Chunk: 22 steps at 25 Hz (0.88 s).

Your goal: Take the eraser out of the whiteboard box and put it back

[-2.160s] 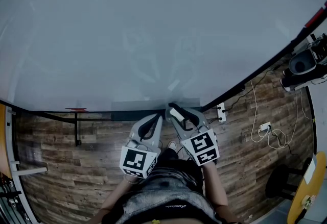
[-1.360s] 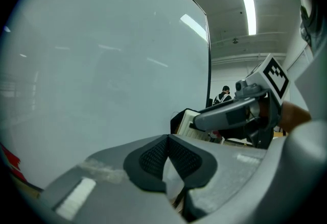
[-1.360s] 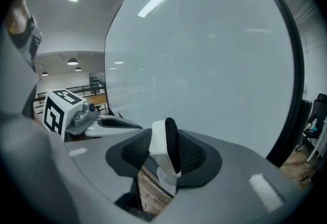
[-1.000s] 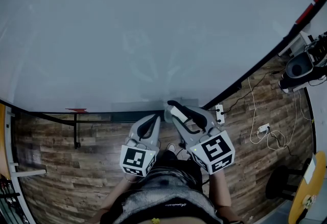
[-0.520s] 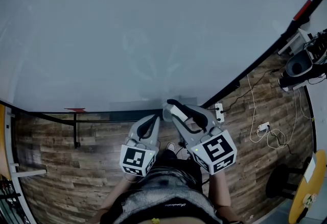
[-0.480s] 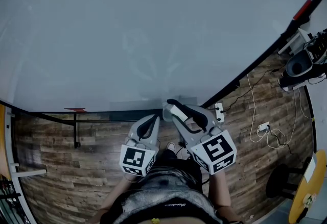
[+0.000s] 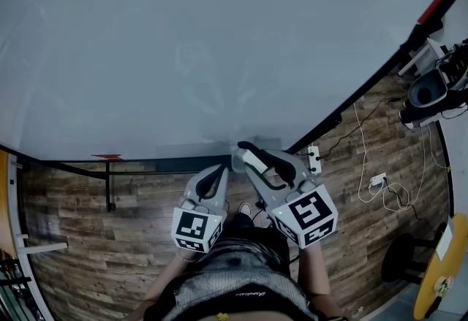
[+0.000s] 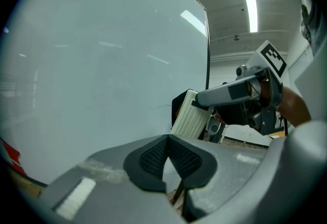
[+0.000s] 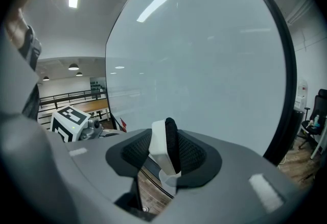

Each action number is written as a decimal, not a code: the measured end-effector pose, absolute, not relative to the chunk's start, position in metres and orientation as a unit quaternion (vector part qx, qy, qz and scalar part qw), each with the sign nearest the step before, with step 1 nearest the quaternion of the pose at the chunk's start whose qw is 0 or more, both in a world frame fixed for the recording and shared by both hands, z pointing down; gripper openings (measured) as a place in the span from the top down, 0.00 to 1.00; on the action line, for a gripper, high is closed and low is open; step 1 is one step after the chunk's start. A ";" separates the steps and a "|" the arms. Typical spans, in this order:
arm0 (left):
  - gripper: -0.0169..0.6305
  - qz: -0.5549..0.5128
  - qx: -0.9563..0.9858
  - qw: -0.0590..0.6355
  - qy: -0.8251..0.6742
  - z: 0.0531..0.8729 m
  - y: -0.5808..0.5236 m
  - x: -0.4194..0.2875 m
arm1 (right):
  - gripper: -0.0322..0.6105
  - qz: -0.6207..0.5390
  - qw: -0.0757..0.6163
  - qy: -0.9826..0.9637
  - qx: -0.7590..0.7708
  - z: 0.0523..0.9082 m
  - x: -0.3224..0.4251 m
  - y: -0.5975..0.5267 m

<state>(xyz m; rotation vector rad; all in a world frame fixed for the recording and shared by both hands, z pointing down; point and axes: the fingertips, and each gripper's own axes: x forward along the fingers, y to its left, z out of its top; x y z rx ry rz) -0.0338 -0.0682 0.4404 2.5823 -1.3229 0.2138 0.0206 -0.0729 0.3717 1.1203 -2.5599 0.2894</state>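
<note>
The eraser point(image 9: 159, 150), white-backed with black felt, stands on edge between the pads of my right gripper point(image 9: 167, 159), which is shut on it. In the head view this gripper point(image 7: 246, 154) holds the eraser point(image 7: 253, 161) just in front of the whiteboard point(image 7: 219, 42), near its lower edge. A faint grey box point(image 7: 191, 153) runs along that edge, left of the eraser. My left gripper point(image 7: 221, 170) hangs beside it, lower and to the left. Its pads point(image 8: 153, 155) meet with nothing between them. From the left gripper view the eraser's ribbed white back point(image 8: 188, 116) shows clearly.
A black frame rail point(image 7: 351, 104) borders the whiteboard. A small red mark point(image 7: 108, 157) sits at the board's lower left. On the wooden floor point(image 7: 88, 239) lie a power strip point(image 7: 314, 160) and white cables point(image 7: 380, 184). Black equipment point(image 7: 431, 96) stands at the right.
Since the earliest frame my right gripper's marker cube has come nearer the head camera and shifted right, eraser still gripped. Over the last second nothing has visibly moved.
</note>
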 end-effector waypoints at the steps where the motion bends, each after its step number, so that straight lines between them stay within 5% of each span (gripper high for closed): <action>1: 0.97 0.073 0.882 0.116 -0.452 0.440 -0.068 -0.034 | 0.71 0.102 0.166 -0.899 0.393 0.372 0.021 -0.073; 22: 0.97 0.078 0.878 0.121 -0.456 0.446 -0.075 -0.036 | 0.71 0.111 0.170 -0.899 0.388 0.379 0.021 -0.082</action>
